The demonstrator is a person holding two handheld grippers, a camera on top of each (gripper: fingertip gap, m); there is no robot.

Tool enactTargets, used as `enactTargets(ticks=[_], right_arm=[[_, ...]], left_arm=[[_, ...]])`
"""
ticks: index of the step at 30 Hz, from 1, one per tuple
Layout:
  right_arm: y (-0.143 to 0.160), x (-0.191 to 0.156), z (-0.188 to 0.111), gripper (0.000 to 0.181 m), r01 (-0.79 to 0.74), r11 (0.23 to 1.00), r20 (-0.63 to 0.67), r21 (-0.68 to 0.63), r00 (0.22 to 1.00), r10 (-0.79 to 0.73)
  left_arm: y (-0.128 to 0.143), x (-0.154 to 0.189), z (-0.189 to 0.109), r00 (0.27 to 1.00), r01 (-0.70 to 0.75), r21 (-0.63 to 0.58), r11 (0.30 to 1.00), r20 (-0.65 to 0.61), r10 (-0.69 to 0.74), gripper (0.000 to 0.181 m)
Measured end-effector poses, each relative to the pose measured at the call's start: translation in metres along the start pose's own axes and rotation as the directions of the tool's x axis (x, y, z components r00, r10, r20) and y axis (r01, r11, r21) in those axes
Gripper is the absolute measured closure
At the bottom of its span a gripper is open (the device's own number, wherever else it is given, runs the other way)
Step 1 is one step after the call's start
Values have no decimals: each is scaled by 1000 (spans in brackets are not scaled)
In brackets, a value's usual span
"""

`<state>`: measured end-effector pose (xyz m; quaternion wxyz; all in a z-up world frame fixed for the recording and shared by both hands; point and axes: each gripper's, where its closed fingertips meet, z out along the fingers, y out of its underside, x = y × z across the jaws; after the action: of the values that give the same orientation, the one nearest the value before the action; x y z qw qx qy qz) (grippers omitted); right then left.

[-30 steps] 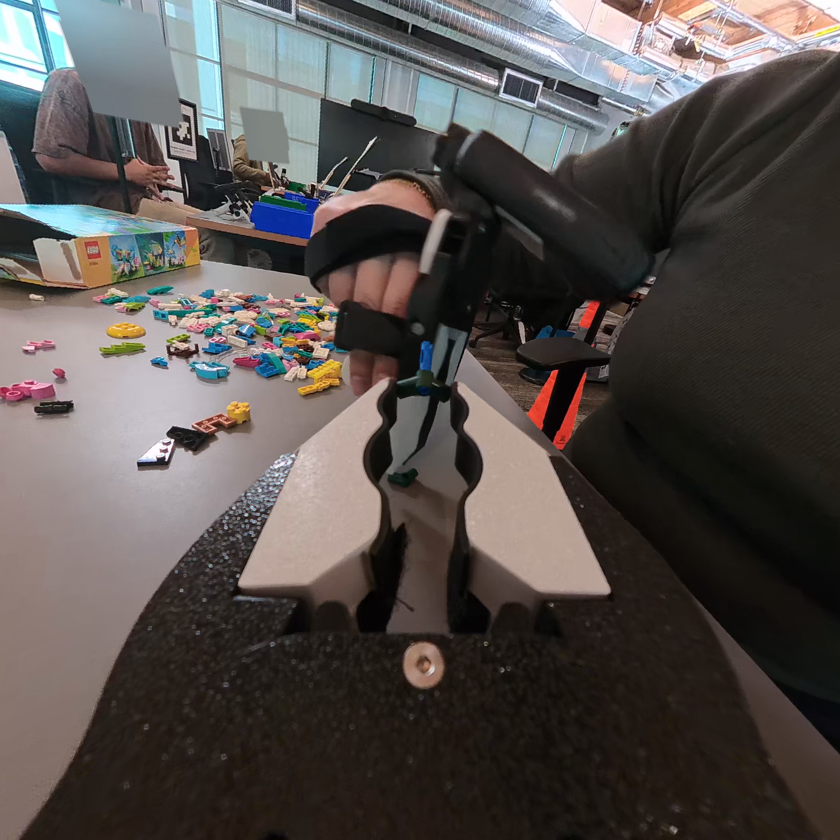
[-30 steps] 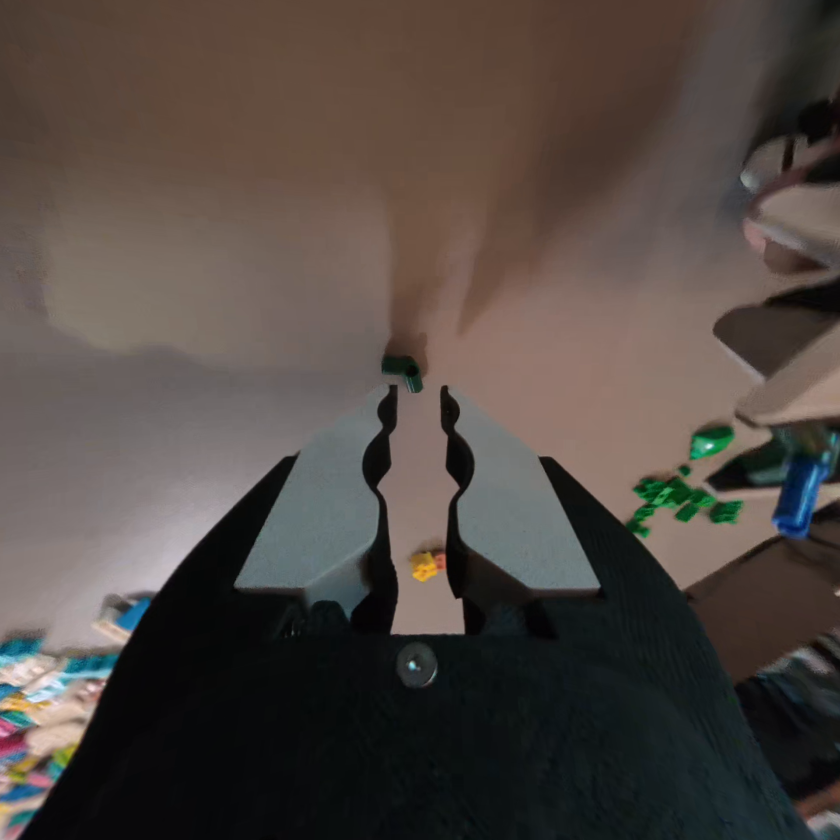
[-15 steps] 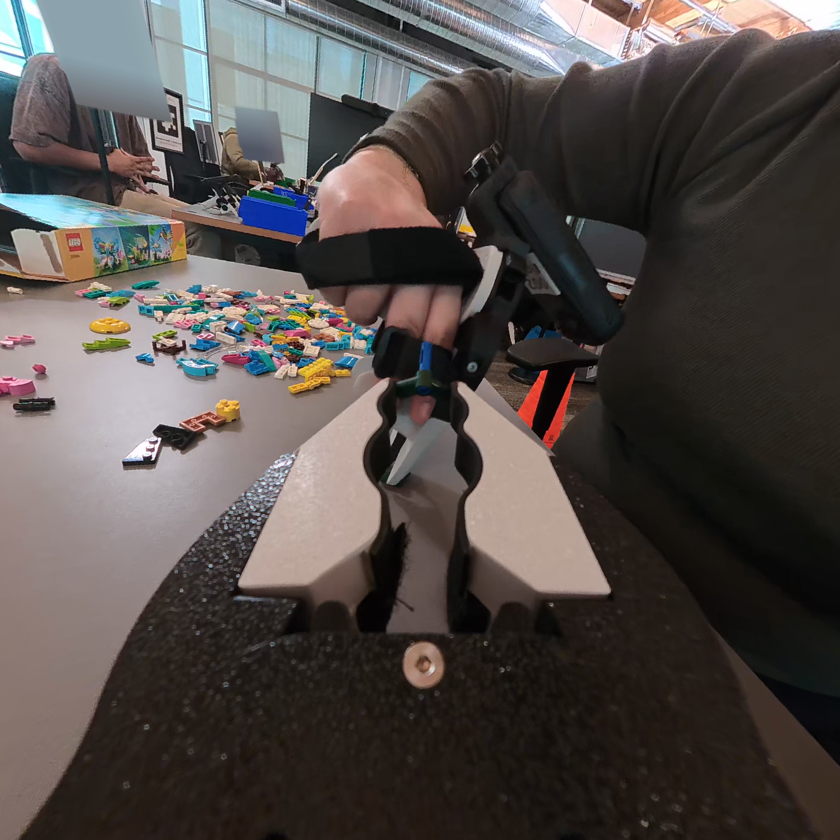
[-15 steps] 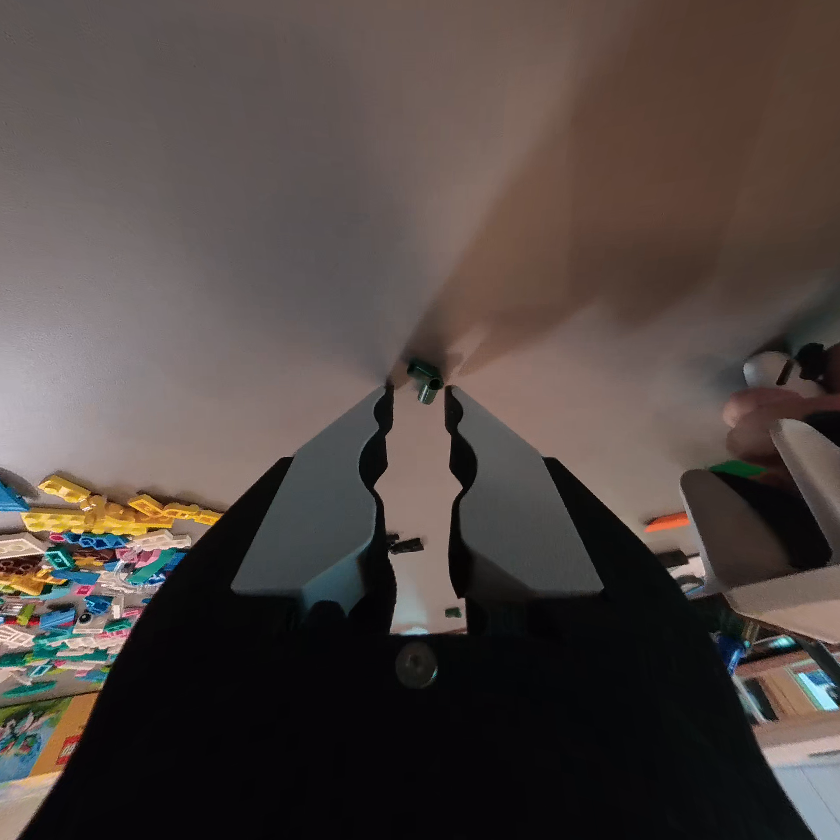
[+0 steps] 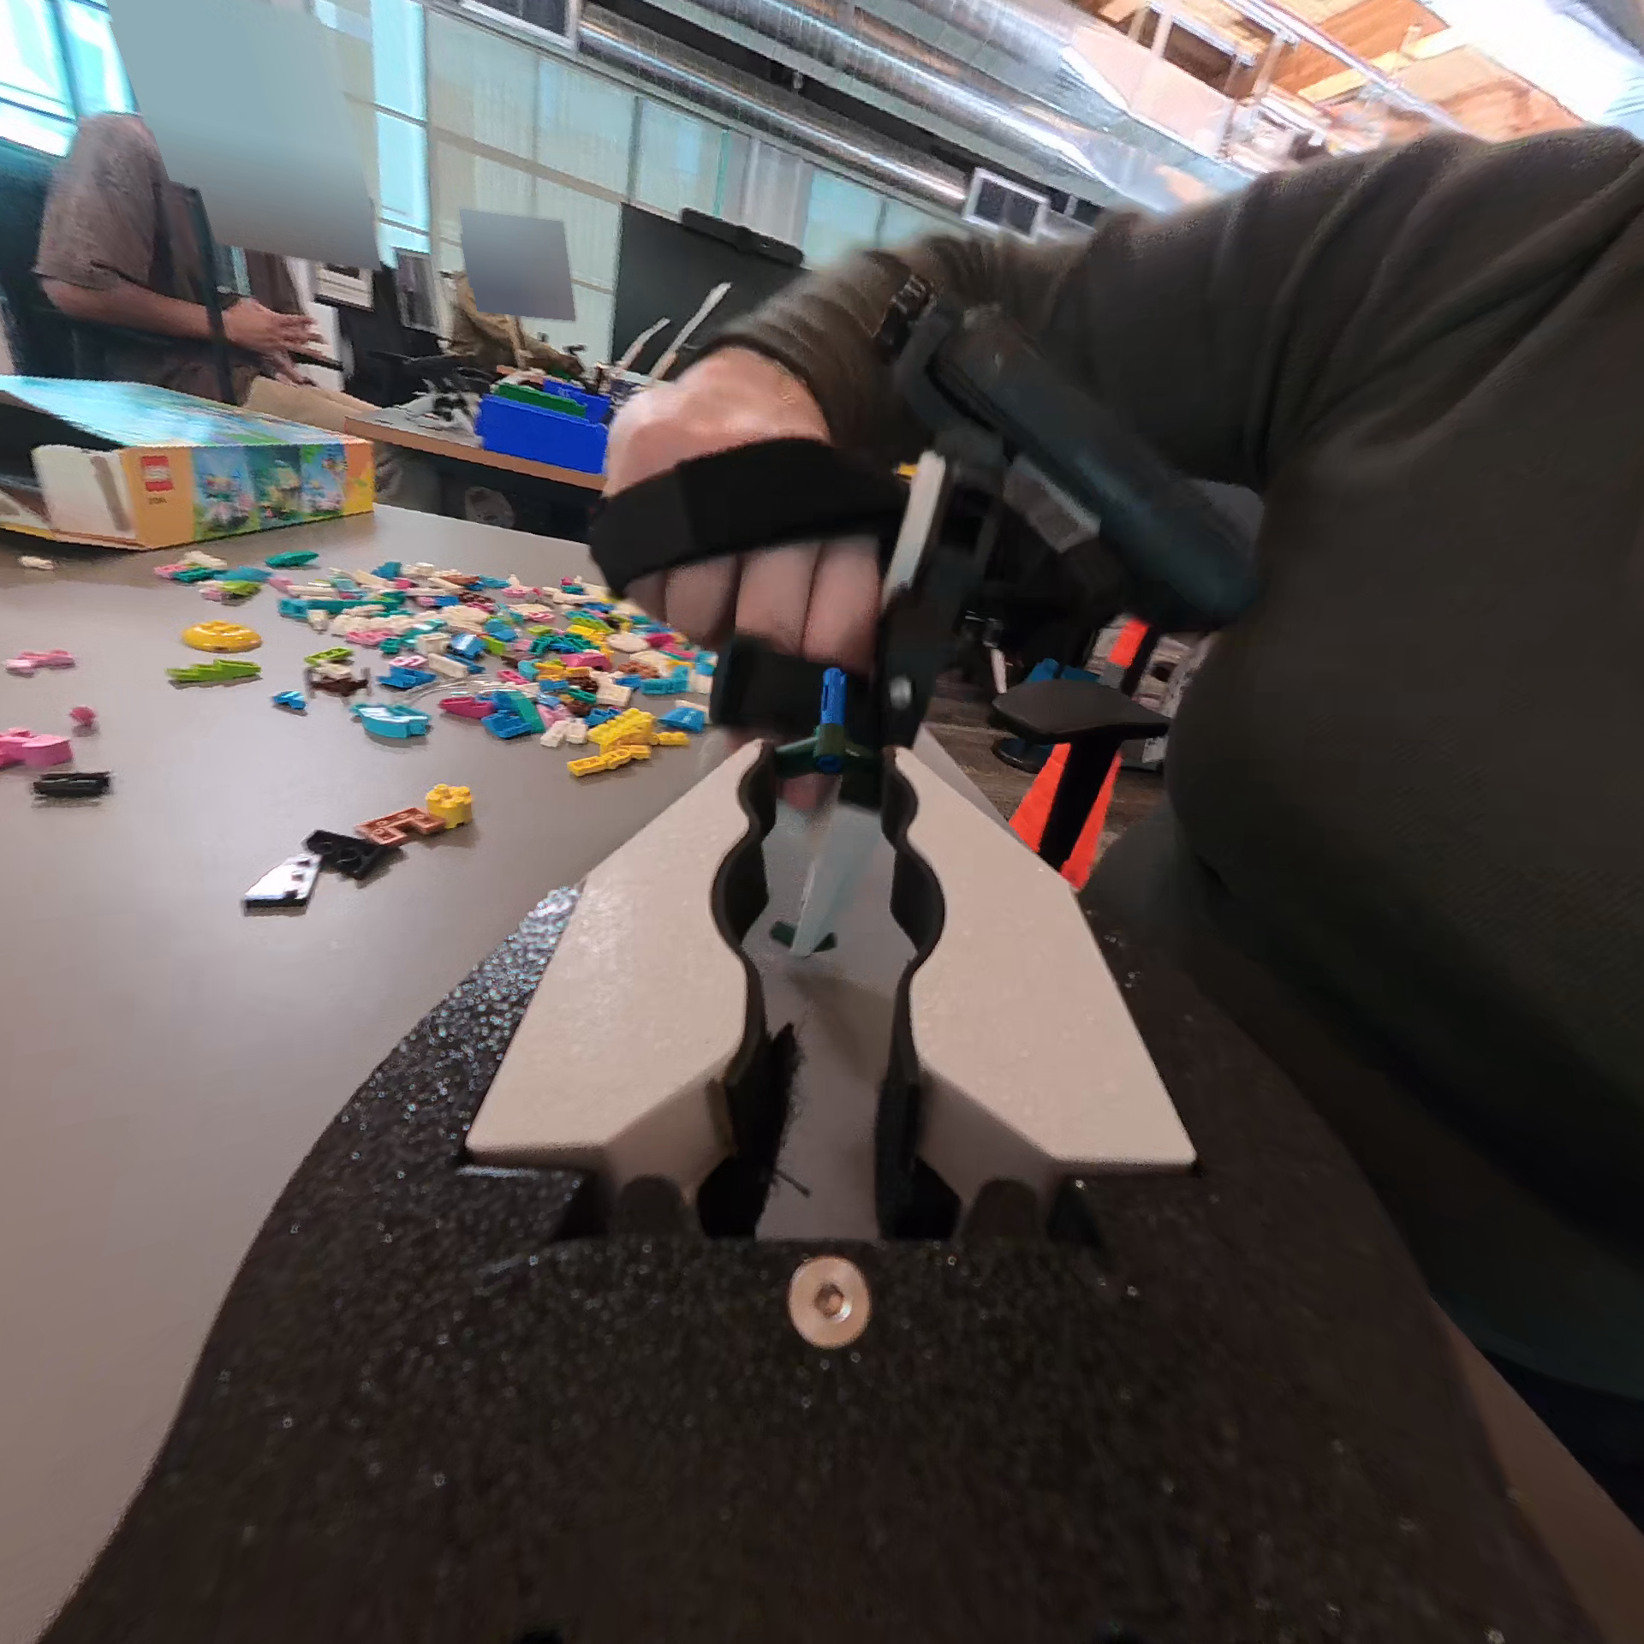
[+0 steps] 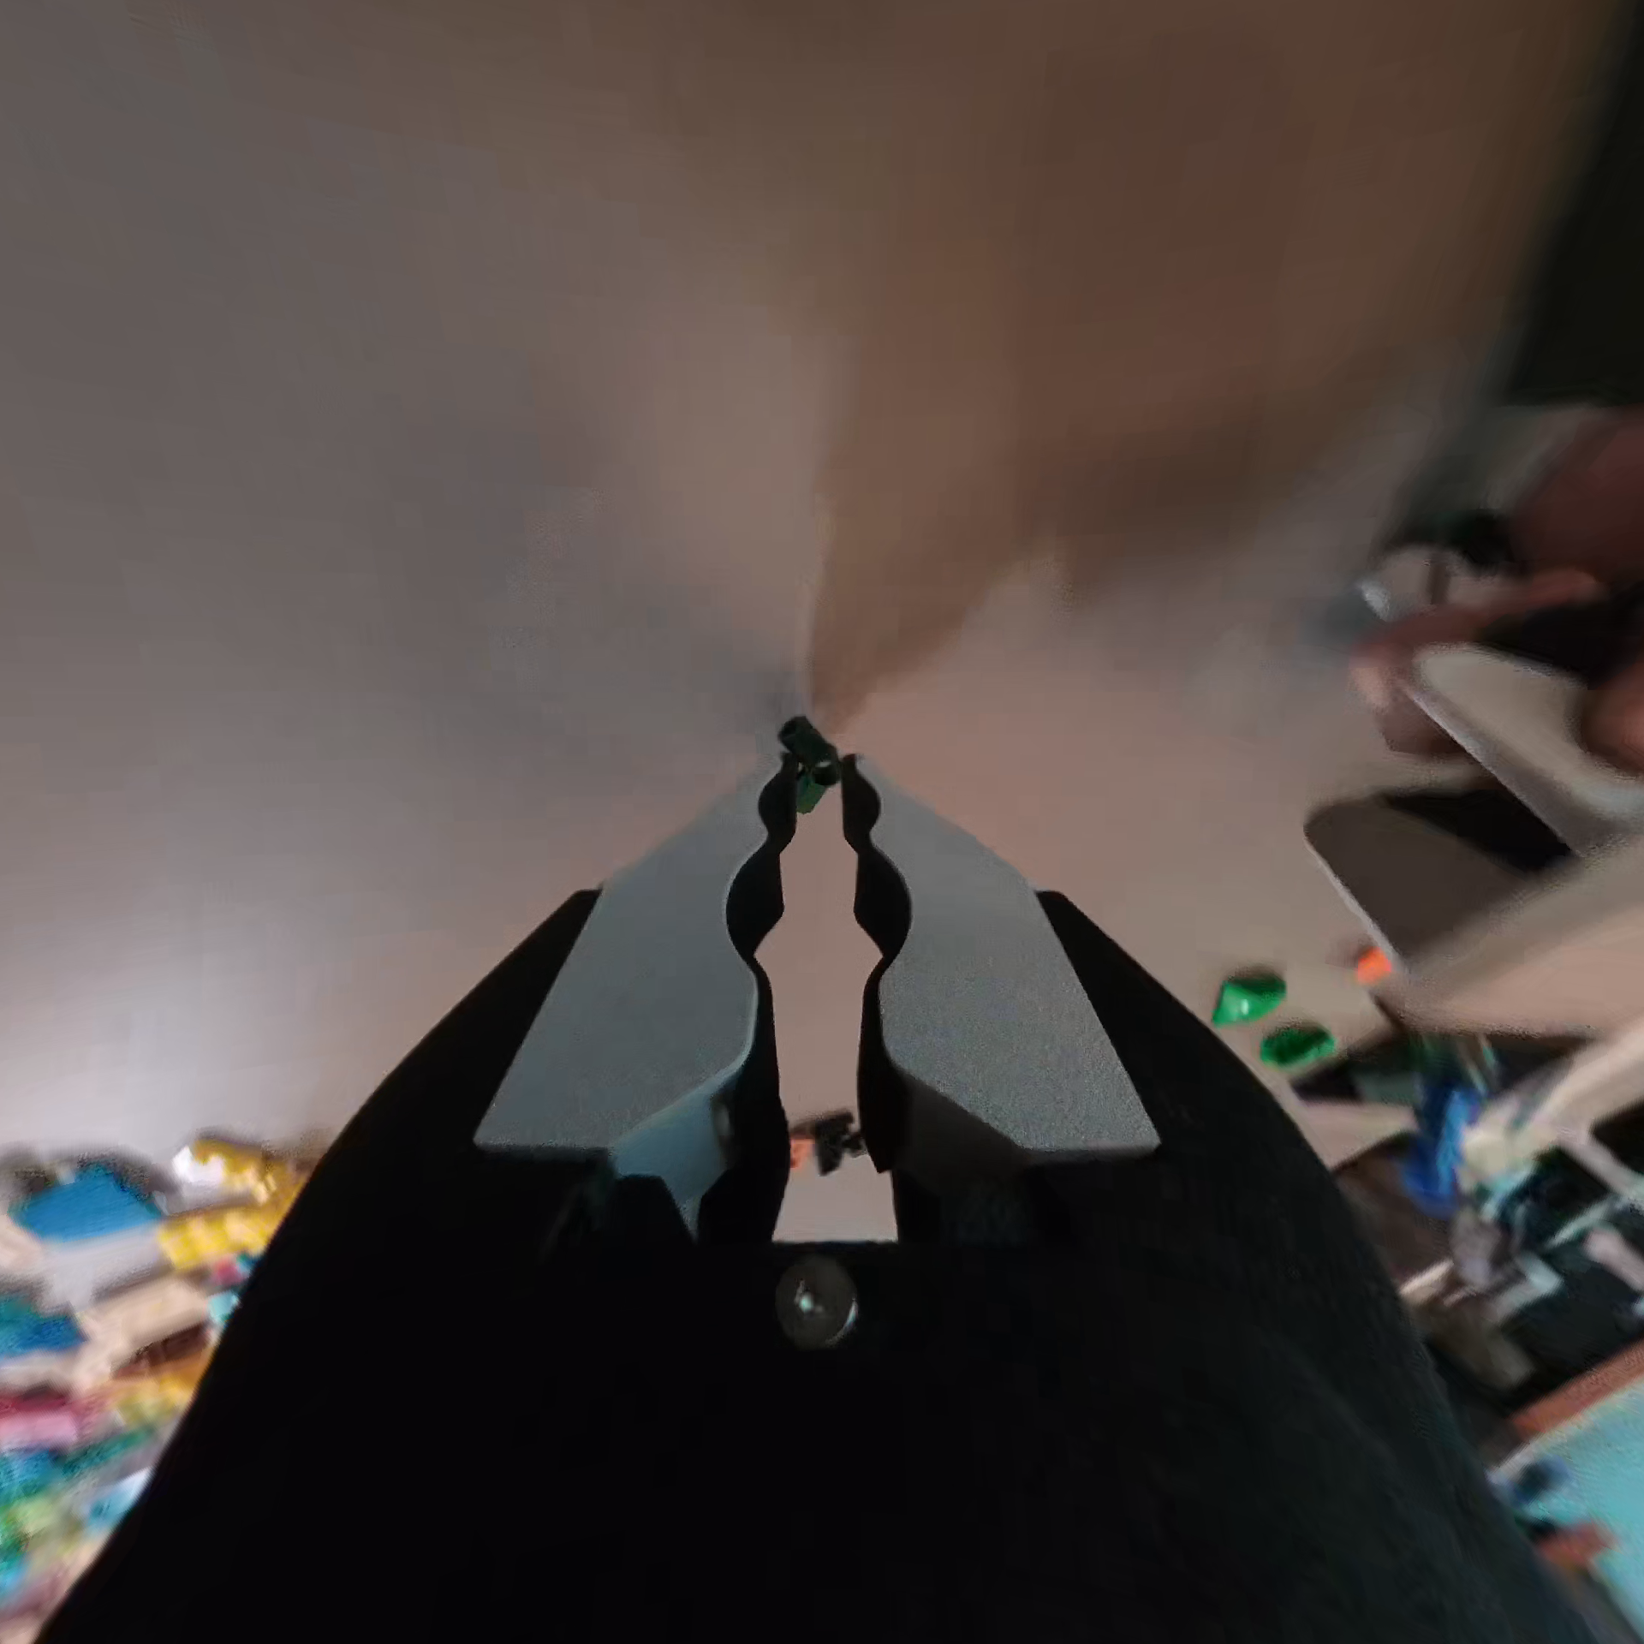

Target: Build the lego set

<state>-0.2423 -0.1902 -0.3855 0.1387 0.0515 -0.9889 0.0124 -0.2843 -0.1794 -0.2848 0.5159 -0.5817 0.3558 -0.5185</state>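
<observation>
The grey table (image 5: 222, 1023) is the landmark here. Toward its far side lies the spread of loose bricks (image 5: 498, 649), with the opened set box (image 5: 187, 480) behind them. At the near edge, both tools meet.

The right gripper (image 5: 814, 943) points steeply down at the table, its tips at a small dark green connector (image 6: 809, 765) that lies right on the surface. From that gripper's own camera the connector sits at the very tips, its long axis roughly in line with the fingers. The jaws have narrowed to a slim gap and seem to be pinching it, though blur keeps me from being sure. The right gripper is clearly the nearer one.

The left gripper (image 5: 823, 765) hovers above the table, clamped on a dark green and blue pin assembly (image 5: 827, 743), waiting for the mating part.
</observation>
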Motion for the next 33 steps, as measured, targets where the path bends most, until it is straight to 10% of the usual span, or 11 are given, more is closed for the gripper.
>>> enactTargets(ticks=[3,6,10,15,33], right_arm=[[-1,27,-24,174,-270,942,-237,201,919,314],[3,51,-67,174,-376,726,-411,576,634,655],[15,49,-97,174,-267,401,-300,876,347,888],[17,46,-95,175,-159,161,-108,974,295,949],[23,38,-84,174,-248,377,-282,892,346,895]], left_arm=[[3,-6,3,999,12,-22,1000,49,-11,160],[13,-10,10,996,52,-87,995,82,-45,160],[11,0,21,993,121,-52,991,6,-121,160],[7,1,23,983,183,-10,983,-27,-183,160],[30,-9,28,970,240,-149,959,72,-232,160]])
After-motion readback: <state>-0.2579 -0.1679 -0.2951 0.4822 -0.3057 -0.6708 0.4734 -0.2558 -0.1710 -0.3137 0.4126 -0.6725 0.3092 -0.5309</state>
